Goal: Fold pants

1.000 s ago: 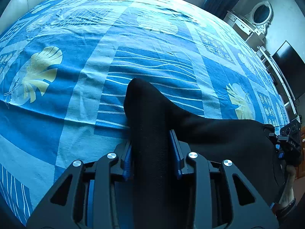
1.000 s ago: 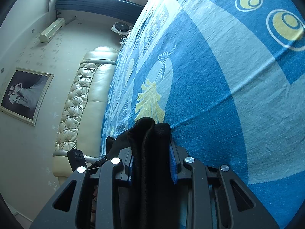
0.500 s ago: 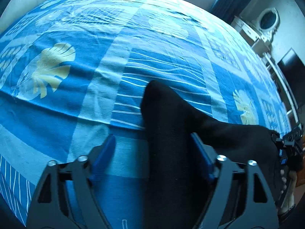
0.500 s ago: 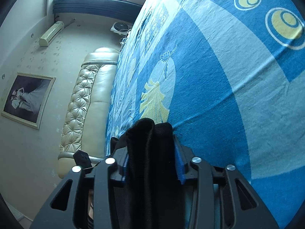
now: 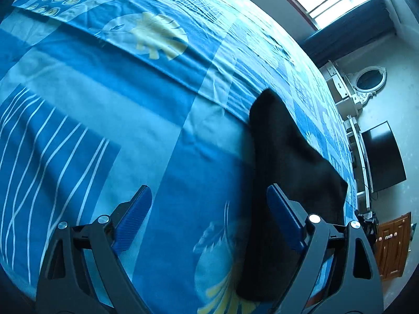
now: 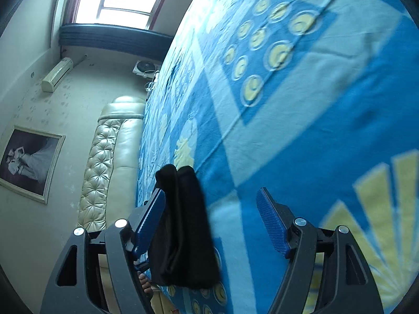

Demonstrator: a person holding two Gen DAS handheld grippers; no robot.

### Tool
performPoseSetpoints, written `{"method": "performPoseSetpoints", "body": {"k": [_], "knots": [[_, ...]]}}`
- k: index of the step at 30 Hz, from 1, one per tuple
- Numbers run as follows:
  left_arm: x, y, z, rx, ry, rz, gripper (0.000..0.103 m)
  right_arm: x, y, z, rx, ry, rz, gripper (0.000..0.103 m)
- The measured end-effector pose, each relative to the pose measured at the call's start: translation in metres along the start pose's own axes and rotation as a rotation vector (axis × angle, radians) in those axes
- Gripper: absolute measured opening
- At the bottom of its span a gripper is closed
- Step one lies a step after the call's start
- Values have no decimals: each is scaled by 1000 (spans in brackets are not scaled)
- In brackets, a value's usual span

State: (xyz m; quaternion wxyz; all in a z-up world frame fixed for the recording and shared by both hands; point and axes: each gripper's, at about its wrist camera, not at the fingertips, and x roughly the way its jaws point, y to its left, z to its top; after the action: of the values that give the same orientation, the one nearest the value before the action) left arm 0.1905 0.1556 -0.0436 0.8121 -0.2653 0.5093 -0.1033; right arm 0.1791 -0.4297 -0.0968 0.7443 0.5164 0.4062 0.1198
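Now folded pants lie lengthwise away; each hand-held gripper opening, gripping nothing.

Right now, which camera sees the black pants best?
The left wrist view. There the black pants lie long across the blue bedsheet, so you see most of their folded shape. The right wrist view shows only one bunched end, partly hidden behind a blue finger pad.

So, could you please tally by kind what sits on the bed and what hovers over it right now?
Black pants, folded: 1
Grippers, jaws opening, nothing pinched: 2, the left gripper and the right gripper
Blue patterned bedsheet: 1
Total: 4
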Motion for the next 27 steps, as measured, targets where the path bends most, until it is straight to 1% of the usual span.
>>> {"method": "performPoseSetpoints", "body": {"k": [2, 5, 9, 11, 14, 17, 21, 23, 27], "knots": [[-9, 3, -13, -7, 8, -21, 89, -11, -6, -6, 8, -4, 0, 72], [-15, 3, -33, -35, 33, -77, 89, -22, -11, -18, 18, -5, 7, 72], [-15, -1, -53, -66, 59, -139, 89, -25, -13, -35, 18, 12, 8, 73], [-11, -8, -62, -67, 73, -151, 89, -23, -13, -47, 12, 29, 8, 73], [-3, -21, -71, -39, 84, -138, 90, -11, -1, -59, -8, 61, 5, 73], [5, -31, -75, -33, 88, -133, 91, 6, 10, -70, -23, 102, 15, 74], [14, -32, -71, -85, 95, -167, 91, 31, 24, -78, -37, 143, 28, 74], [17, -31, -70, -114, 96, -172, 91, 43, 31, -81, -42, 153, 29, 74], [19, -34, -70, -122, 93, -170, 91, 62, 38, -86, -51, 172, 26, 75]]}}
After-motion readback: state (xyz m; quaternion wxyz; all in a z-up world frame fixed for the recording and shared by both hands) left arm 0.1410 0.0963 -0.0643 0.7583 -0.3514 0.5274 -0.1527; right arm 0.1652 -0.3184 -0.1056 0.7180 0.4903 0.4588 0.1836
